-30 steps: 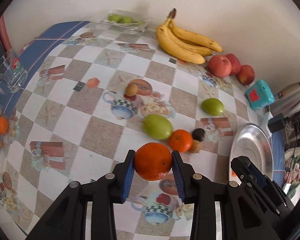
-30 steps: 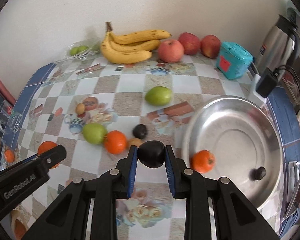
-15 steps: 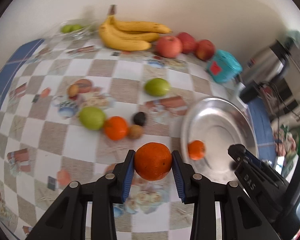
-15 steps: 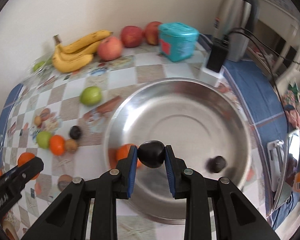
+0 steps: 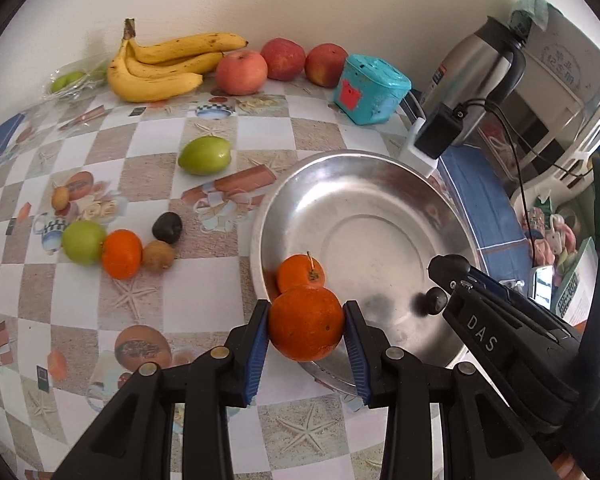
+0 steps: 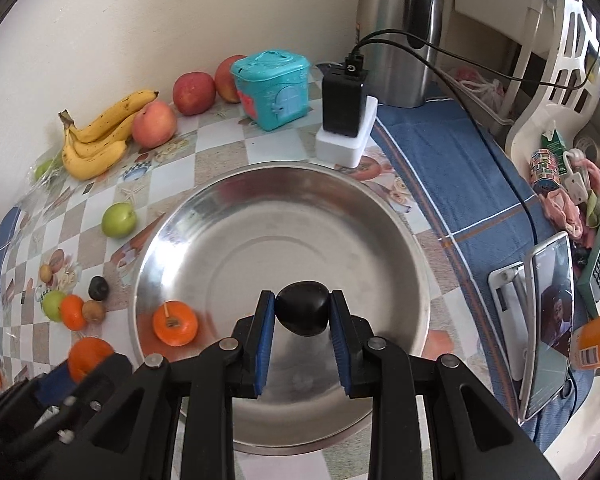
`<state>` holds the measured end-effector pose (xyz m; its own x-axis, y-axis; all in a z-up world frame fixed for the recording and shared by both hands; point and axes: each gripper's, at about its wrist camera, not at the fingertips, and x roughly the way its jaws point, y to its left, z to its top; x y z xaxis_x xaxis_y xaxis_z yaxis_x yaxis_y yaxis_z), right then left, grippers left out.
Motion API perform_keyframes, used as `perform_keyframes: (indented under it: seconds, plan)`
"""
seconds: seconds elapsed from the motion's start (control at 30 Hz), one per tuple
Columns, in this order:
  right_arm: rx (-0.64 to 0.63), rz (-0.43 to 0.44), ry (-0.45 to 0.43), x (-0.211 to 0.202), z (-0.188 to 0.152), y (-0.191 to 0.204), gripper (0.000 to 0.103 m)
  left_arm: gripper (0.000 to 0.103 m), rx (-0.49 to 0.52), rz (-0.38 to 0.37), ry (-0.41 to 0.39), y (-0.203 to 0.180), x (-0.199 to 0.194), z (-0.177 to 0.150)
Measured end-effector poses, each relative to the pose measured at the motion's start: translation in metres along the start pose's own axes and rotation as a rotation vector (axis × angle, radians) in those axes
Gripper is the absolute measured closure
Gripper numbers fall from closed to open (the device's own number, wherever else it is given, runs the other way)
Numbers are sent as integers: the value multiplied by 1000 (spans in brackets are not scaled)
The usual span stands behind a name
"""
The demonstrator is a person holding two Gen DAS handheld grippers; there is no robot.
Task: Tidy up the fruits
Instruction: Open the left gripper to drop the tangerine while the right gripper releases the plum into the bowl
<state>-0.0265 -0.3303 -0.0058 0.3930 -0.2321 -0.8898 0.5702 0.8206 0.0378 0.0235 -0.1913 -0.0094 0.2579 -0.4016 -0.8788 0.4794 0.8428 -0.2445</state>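
Grippers clamped: left gripper (image 5: 305, 330) on orange (image 5: 306, 323) over bowl (image 5: 440, 208) rim, right gripper (image 6: 302, 314) on plum (image 6: 302, 314) above bare centre.

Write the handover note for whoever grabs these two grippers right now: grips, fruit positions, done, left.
Left gripper: shut on an orange, at the steel bowl's near rim.
Right gripper: shut on a dark plum, above the bowl's middle.
Done: one small orange lies in the bowl.
Left: release both, then fetch the green fruits, the tangerine, the dark fruit and the brown one from the tablecloth.
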Motion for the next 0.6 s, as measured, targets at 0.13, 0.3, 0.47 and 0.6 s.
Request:
perform_keyframes:
  seconds: [0.13,0.3,0.47,0.6]
  plan:
    - [11,2,17,4,0,-3,74,64,-2,0,1,0,4,0]
    - [23,15,10,4,1,-5,74,64,0,-6,0,-1,7,-1]
    - [26,46,2,3,4,-7,72,61,2,-14,0,-3,9,0]
    - [21,47,-10,0,5,-5,64,36,-2,-18,-12,-3,6,1]
